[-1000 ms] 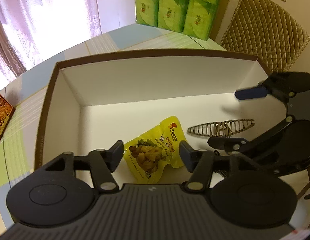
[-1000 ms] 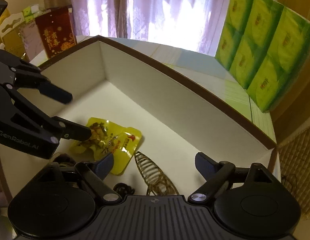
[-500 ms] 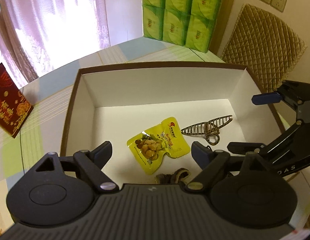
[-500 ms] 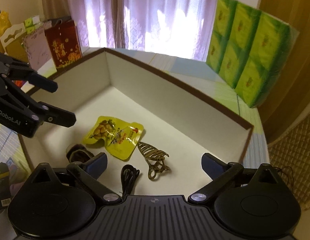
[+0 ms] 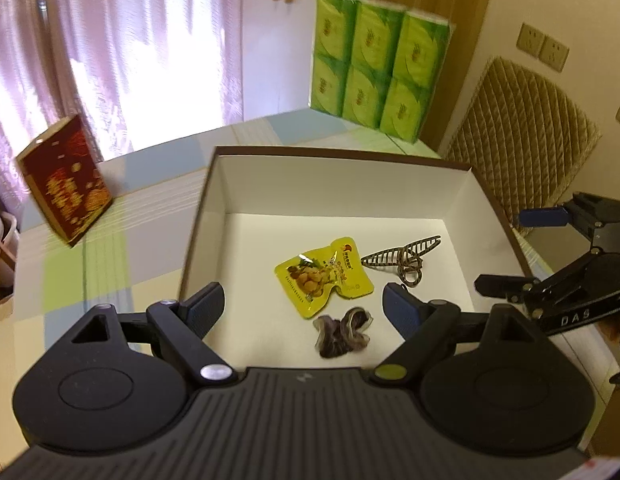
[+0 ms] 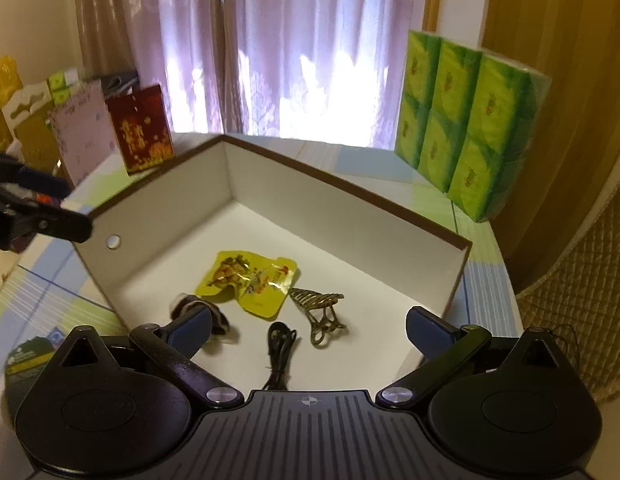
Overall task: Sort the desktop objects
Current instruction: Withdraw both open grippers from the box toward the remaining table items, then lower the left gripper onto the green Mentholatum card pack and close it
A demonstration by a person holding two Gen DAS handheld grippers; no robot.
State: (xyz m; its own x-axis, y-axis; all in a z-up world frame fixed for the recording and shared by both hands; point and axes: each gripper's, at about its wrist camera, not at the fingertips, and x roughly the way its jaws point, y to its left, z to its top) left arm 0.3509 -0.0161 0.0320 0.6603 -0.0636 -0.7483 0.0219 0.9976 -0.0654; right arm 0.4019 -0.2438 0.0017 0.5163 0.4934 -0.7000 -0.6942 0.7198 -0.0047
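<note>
1. On the checked tablecloth [image 5: 110,248] sat the white box [image 5: 461,200], brown-rimmed and open-topped, evidently the place where the loose things were being gathered; a green tissue pack [image 5: 373,68] and a red carton [image 5: 66,184] stood outside it, well apart.
2. Flat on the box floor lay a yellow snack packet [image 5: 321,276], and just beside it a bronze hair claw [image 5: 401,258].
3. Nearer the cameras lay a dark scrunchie [image 5: 343,332] and a coiled black cord [image 6: 280,346], each resting loose, as if dropped in.
4. Both tools hung above the near edge of the box, probably drawn clear after a drop. The left gripper [image 5: 304,306] had its jaws spread wide, having just been opening, with nothing between them.
5. The right gripper [image 6: 310,328] likewise stood fully apart after opening, empty and touching nothing.
</note>
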